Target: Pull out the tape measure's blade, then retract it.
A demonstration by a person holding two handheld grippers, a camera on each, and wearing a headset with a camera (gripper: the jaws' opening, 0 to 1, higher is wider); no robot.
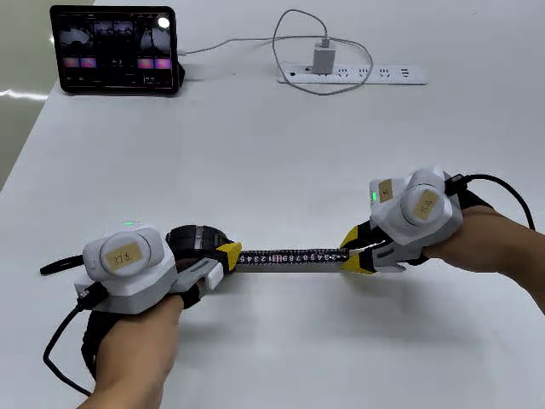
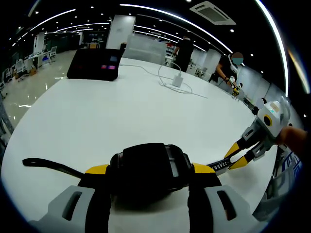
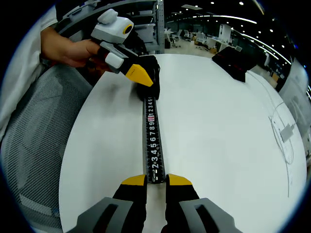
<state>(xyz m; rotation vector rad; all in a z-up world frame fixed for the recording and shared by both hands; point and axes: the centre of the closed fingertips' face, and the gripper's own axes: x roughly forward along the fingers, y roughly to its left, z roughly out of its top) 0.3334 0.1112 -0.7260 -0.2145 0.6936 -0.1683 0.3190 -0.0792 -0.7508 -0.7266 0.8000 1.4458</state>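
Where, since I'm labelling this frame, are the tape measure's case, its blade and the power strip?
tape measure case [image 2: 148, 170], left gripper view, on the black housing's top.
blade [image 3: 153, 145], right gripper view, on the numbered face, midway along.
power strip [image 1: 383, 74], head view, on its white top face.

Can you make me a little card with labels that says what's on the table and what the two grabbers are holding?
Table: white
Left gripper: shut on the tape measure, which has a black case
Right gripper: shut on the blade's end
Blade: pulled out, stretched between the two grippers, numbers facing up
Far side: tablet with its screen lit; power strip with a charger plugged in
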